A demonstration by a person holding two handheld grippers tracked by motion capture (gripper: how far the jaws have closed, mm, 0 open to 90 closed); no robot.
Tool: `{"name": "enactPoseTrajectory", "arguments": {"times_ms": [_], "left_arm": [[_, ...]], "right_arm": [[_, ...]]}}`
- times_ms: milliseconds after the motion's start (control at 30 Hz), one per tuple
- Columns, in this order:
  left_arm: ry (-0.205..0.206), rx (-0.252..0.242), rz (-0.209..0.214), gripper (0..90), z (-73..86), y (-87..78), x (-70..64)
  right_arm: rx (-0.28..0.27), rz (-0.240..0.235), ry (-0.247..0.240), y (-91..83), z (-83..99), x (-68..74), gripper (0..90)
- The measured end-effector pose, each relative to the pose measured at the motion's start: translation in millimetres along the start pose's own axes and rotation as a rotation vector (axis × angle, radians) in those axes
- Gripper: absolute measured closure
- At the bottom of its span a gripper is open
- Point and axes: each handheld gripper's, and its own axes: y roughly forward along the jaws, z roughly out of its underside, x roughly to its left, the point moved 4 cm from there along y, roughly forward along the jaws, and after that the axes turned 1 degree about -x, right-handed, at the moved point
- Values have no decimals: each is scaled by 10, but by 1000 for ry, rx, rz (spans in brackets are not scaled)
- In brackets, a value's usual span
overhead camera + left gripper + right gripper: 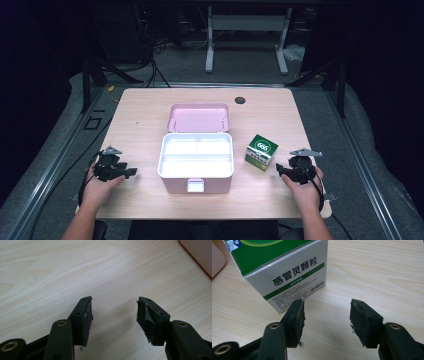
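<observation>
Resting on the table (pixel 140 107) near its right edge, the right gripper (pixel 283 171) is held in the person's right hand (pixel 306 187), jaws parted with nothing between them. The green-and-white carton (pixel 261 151) stands upright just beside it, toward the table's middle, between the gripper and the pink storage box (pixel 195 163). In the right gripper view the carton (pixel 287 270) stands just ahead of the right gripper (pixel 327 305), offset toward one jaw; that jaw's tip overlaps the carton's lower edge in the frame, and contact cannot be confirmed. Bare wood shows in the gap between the jaws. The carton's white face carries black printed characters, a green stripe and a barcode.

The left gripper (pixel 131 172) lies near the table's left edge, held in the left hand (pixel 96 189), well apart from the carton, with the pink box between them. In the left gripper view the left gripper (pixel 114 301) has its jaws apart over bare table, empty; a corner of the pink box (pixel 200 252) shows farther off.

The pink box sits centred near the table's front edge, lid (pixel 199 118) folded back toward the far edge, white tray exposed.
</observation>
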Motion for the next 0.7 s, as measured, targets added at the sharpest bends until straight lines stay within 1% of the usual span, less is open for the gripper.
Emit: {"name": "enactPoseTrajectory", "arguments": {"times_ms": [33,67,100,133,167,233,333,367,433,467,533,567,600,667,700], "left_arm": [[-6,-10,1,465,-9,-3,0],[-14,-18,15,465,-22,-5,3],[-21,-19,29,465,-30,-5,9],[-28,-15,45,469,-37,-6,18],[-41,-11,54,469,-43,-4,21],[-37,1,55,468,-60,-9,28],[-56,-13,73,469,-122,-58,19],[-56,-19,77,468,-152,-78,15],[-53,-18,77,464,-224,-115,2],[-42,-16,75,463,-255,-129,-4],[3,-7,65,461,-357,-182,-30],[25,-1,66,461,-407,-214,-41],[33,-9,68,461,-446,-234,-55],[79,-15,86,465,-565,-303,-98],[111,-16,98,488,-618,-334,-123]], "right_arm": [[1,-5,3,-6,-2,-9,447],[1,-5,3,-6,-2,-9,447],[-1,2,5,-5,-2,-15,447],[-3,-2,8,-7,-2,-25,446],[-3,-2,8,-7,-2,-25,446],[-1,-3,12,-2,4,-31,446],[0,-3,18,0,8,-41,443],[2,-8,19,-3,10,-44,443],[-1,-5,23,-4,12,-45,441],[-2,-7,24,-5,11,-44,442],[-3,-9,21,-5,9,-41,441],[-3,-9,21,-6,7,-40,440],[-5,-9,21,-5,6,-38,440],[-2,-9,23,-5,7,-36,438],[-3,-9,23,-1,10,-36,437]]}}
